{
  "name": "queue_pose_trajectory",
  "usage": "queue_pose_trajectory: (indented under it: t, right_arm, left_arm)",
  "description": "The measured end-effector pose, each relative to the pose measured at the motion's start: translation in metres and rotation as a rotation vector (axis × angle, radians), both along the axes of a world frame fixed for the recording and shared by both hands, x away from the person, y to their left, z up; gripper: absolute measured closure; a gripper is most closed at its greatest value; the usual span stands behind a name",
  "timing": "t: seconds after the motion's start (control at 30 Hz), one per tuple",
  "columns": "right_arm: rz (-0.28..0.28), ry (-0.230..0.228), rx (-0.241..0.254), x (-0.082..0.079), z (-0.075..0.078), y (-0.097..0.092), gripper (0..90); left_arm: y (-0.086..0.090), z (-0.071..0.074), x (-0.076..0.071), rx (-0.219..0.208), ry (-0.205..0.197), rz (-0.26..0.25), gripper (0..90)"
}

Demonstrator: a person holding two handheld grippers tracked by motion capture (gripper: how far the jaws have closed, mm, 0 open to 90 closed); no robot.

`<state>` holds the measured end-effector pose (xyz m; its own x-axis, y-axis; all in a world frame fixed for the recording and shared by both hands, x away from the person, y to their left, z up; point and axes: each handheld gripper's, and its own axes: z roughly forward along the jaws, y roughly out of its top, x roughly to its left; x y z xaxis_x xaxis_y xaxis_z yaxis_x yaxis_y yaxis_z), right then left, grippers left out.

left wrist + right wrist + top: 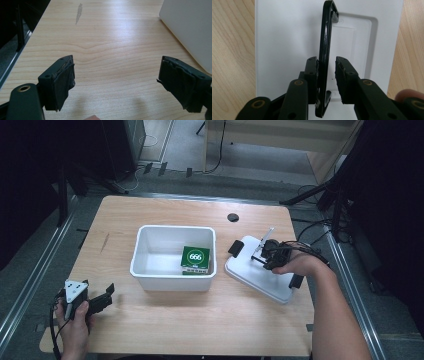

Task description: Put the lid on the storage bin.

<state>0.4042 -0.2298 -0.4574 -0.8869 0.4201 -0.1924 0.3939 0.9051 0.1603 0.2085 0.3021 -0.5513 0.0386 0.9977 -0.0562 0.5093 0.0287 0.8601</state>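
Wood-grain table (107,50) spreads beneath the spread-jawed left gripper (116,82); right gripper (327,75) brackets the lid's (287,37) black handle (325,45), not clamped.

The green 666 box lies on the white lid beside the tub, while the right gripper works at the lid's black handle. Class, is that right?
Not quite. The green 666 box lies inside the white tub, as the high view shows. The right gripper is indeed at the black handle of the white lid.

The left gripper (102,296) is resting wide open at the table's near-left corner; the right gripper (326,65) is hovering near the right edge, jaws narrowly parted.
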Motion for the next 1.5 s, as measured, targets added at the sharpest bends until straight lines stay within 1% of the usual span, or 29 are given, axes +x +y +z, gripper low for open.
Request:
queue_pose_trajectory:
  t: [0.07, 0.13, 0.23, 0.3, 0.37, 0.5, 0.6, 0.67, 0.73, 0.9, 0.97, 1.0, 1.07, 1.13, 1.2, 1.33, 1.4, 1.5]
  right_arm:
    - [-0.003, -0.004, -0.005, 0.0, 0.0, 0.0, 76.6]
    - [-0.007, -0.015, -0.018, 0.001, -0.001, -0.001, 81.3]
    - [-0.014, -0.027, -0.023, 0.001, 0.0, -0.002, 83.8]
    - [-0.018, -0.03, -0.019, 0.002, 0.001, -0.003, 84.6]
    - [-0.01, -0.019, -0.012, 0.001, 0.002, -0.005, 85.3]
    - [0.001, -0.013, -0.003, 0.001, 0.003, -0.01, 85.6]
    - [0.012, -0.004, 0.016, -0.001, 0.008, -0.012, 85.7]
    - [0.017, -0.004, 0.02, -0.002, 0.011, -0.013, 85.7]
    - [0.012, -0.014, 0.023, -0.003, 0.015, -0.015, 85.7]
    - [0.024, -0.03, 0.039, -0.005, 0.028, -0.016, 85.7]
    - [0.031, -0.036, 0.039, -0.006, 0.032, -0.016, 85.7]
    - [0.044, -0.041, 0.042, -0.006, 0.035, -0.016, 85.7]
    - [0.052, -0.048, 0.051, -0.007, 0.039, -0.016, 85.7]
    - [0.066, -0.073, 0.058, -0.008, 0.046, -0.017, 85.7]
    - [0.069, -0.074, 0.068, -0.009, 0.052, -0.017, 85.7]
    - [0.081, -0.084, 0.062, -0.013, 0.063, -0.015, 85.7]
    - [0.096, -0.109, 0.055, -0.014, 0.069, -0.014, 85.8]
    - [0.101, -0.122, 0.061, -0.015, 0.077, -0.013, 85.7]
  left_arm:
    - [0.0, 0.0, 0.0, 0.0, 0.0, 0.0, 14.3]
    - [0.0, 0.0, 0.0, 0.001, 0.0, 0.001, 14.3]
    - [0.0, 0.0, 0.0, 0.0, -0.001, 0.001, 14.3]
    - [0.0, 0.0, 0.0, 0.0, 0.0, 0.001, 14.3]
    - [0.0, 0.0, 0.0, 0.001, 0.0, 0.001, 14.3]
    - [0.0, 0.0, 0.0, 0.001, 0.0, 0.001, 14.3]
    - [0.0, 0.0, 0.0, 0.0, 0.0, 0.001, 14.4]
    - [0.0, 0.0, 0.0, 0.002, 0.0, 0.002, 14.4]
    - [0.0, 0.0, 0.0, 0.002, 0.0, 0.003, 14.4]
    - [0.0, 0.0, 0.0, 0.005, 0.001, 0.004, 14.4]
    - [0.0, 0.0, 0.0, 0.003, 0.0, 0.004, 14.3]
    - [0.0, 0.0, 0.0, 0.003, 0.0, 0.004, 14.4]
    - [0.0, 0.0, 0.0, 0.004, 0.0, 0.005, 14.4]
    - [0.0, 0.0, 0.0, 0.003, 0.0, 0.004, 14.3]
    - [0.0, 0.0, 0.0, 0.003, 0.0, 0.004, 14.3]
    - [0.0, 0.0, 0.0, 0.005, 0.001, 0.004, 14.4]
    - [0.0, 0.0, 0.0, 0.005, 0.001, 0.003, 14.3]
    - [0.0, 0.0, 0.0, 0.004, 0.001, 0.004, 14.4]
